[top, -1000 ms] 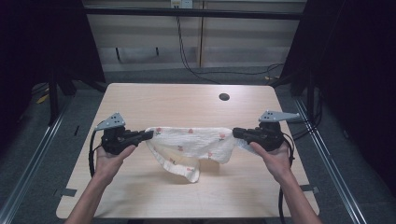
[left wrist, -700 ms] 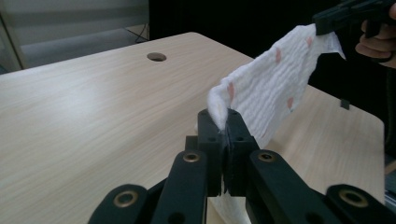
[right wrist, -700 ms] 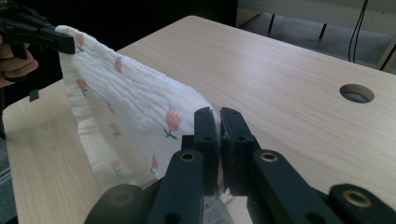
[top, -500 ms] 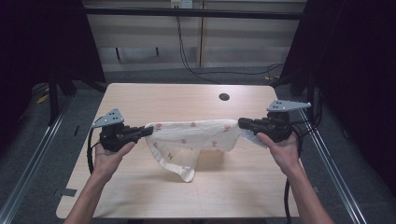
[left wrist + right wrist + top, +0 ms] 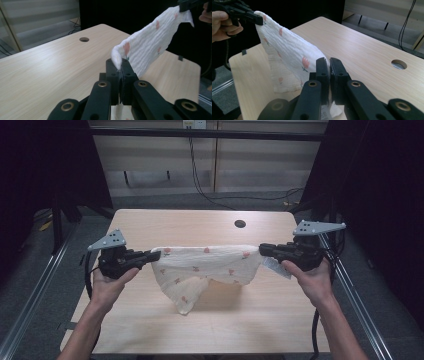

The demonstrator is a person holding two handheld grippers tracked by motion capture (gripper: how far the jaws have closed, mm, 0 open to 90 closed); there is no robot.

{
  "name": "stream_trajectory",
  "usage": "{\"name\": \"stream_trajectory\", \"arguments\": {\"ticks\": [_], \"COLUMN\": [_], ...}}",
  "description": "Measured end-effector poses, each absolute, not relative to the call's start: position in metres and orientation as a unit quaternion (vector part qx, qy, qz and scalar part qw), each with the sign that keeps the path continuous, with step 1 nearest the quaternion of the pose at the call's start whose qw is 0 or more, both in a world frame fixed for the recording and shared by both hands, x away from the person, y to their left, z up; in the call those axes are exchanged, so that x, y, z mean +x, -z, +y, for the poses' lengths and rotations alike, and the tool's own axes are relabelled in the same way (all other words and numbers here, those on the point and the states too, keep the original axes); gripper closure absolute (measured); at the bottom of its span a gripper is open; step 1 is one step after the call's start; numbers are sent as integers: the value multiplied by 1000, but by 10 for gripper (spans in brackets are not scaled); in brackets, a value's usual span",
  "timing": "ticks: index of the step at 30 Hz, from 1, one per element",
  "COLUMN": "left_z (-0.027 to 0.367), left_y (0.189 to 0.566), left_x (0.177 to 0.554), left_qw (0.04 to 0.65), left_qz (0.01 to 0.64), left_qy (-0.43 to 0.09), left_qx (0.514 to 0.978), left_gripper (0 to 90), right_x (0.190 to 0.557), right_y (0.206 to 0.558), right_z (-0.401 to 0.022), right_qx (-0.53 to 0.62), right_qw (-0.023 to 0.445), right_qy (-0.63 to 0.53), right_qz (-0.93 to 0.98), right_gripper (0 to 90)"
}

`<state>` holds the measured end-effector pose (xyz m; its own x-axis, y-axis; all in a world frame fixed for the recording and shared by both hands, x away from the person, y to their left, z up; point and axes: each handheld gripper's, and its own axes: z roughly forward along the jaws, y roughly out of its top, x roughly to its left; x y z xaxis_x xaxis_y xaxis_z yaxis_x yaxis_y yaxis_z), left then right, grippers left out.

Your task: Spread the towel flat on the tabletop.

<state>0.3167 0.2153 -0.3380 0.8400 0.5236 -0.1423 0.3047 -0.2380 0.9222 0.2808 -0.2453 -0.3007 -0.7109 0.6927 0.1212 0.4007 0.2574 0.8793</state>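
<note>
While the left gripper [image 5: 148,256] and right gripper [image 5: 266,250] each pinch a corner of the cloth [image 5: 210,265] stretched above the table [image 5: 150,225], the 2 holds look shallow; harder pulling could probably slip one.

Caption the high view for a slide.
Two tools, left and right, stretch a flowered cloth above the table.

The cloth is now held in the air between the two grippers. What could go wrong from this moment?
1. The left gripper and the right gripper each pinch only a thin edge of the cloth; pulling further apart could slip a corner free.
2. The lower flap hangs unevenly toward the table, so laying it down may trap a fold underneath.
</note>
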Motion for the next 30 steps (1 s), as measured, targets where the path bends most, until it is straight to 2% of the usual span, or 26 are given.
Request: {"name": "stream_trajectory", "arguments": {"ticks": [8,13,21,30], "left_z": [216,210,186,179], "left_y": [306,303,358,400], "left_x": [293,285,329,366], "left_qw": [567,553,502,474], "left_qz": [236,230,267,314], "left_qy": [-109,-104,-72,-48], "left_qx": [781,794,820,821], "left_gripper": [880,880,879,877], "right_x": [251,236,280,324], "right_y": [270,262,314,359], "right_z": [-249,-251,-256,-256], "right_qx": [327,319,364,395], "right_qw": [165,167,148,141], "right_qy": [-509,-511,-477,-447], "right_qz": [779,780,786,790], "right_gripper": [861,861,862,863]}}
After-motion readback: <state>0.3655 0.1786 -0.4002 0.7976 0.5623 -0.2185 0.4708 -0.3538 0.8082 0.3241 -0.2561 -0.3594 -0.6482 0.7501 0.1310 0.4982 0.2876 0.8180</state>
